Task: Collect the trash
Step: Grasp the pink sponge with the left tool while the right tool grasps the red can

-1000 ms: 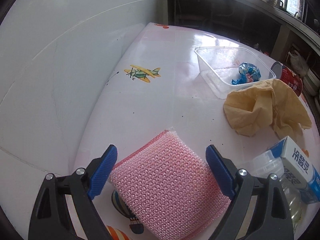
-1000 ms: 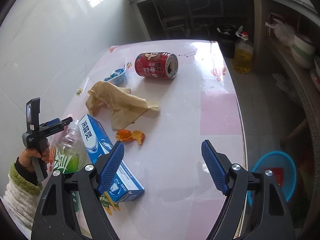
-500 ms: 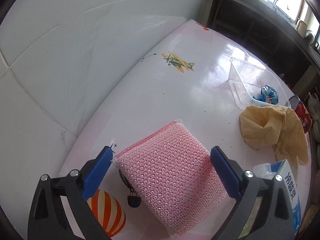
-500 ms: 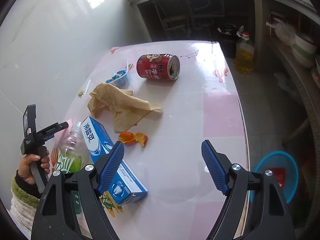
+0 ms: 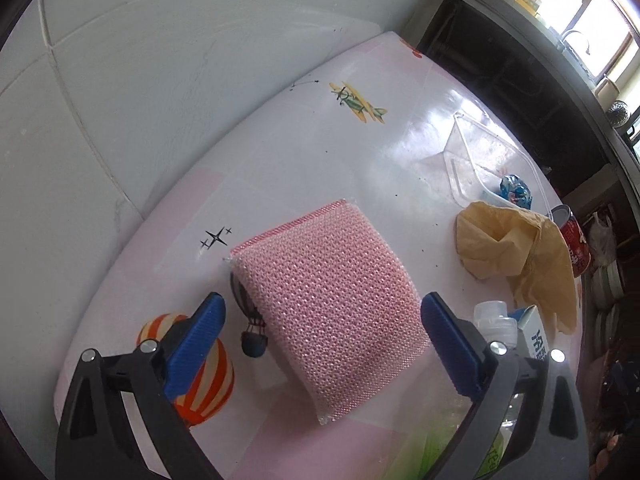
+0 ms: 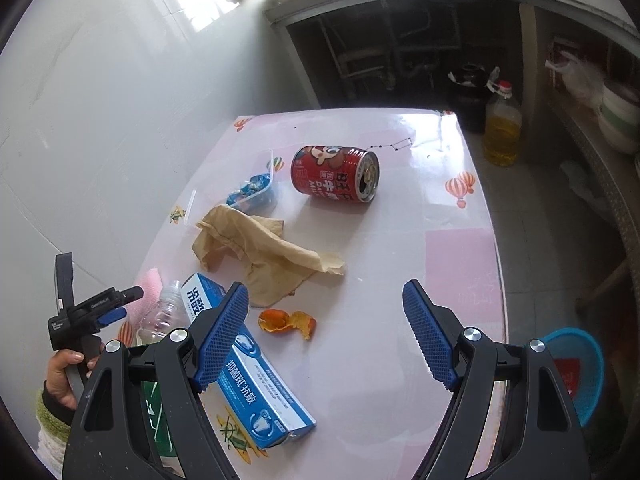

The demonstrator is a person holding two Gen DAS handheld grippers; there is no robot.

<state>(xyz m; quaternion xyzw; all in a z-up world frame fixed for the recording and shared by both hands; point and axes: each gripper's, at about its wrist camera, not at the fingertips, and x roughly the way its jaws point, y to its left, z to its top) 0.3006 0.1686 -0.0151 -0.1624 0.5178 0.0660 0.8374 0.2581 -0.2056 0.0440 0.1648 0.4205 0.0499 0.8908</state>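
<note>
Trash was scattered over the glossy white-and-pink table with balloon and plane prints [image 5: 280,168]. Left wrist view: left gripper [image 5: 322,330] had just been opening, jaws spread wide, straddling the near end of a pink knitted rectangular scrub sponge [image 5: 328,300] lying flat on the table; blue pads clear of it on both sides. Past the sponge to the right: crumpled tan paper bag [image 5: 516,248], clear plastic tub [image 5: 472,160] with a blue crumpled wrapper [image 5: 515,191] inside, red drink can [image 5: 574,240] at the table edge. Clear plastic bottle [image 5: 494,318] and blue-white toothpaste carton [image 5: 534,332] sat just beside the right finger. Right wrist view: right gripper [image 6: 326,334] was spread apart, nothing between the pads, hovering above the table. Orange peel scrap [image 6: 286,320] lay on the table between the fingers, tan bag beyond it, red can on its side farther back, toothpaste carton partly behind the left finger. Blue plastic basket [image 6: 580,376] stood on the floor off the table's right edge. A hand [image 6: 64,372] in a green-cuffed sleeve held the left gripper at lower left, next to the bottle and sponge.
</note>
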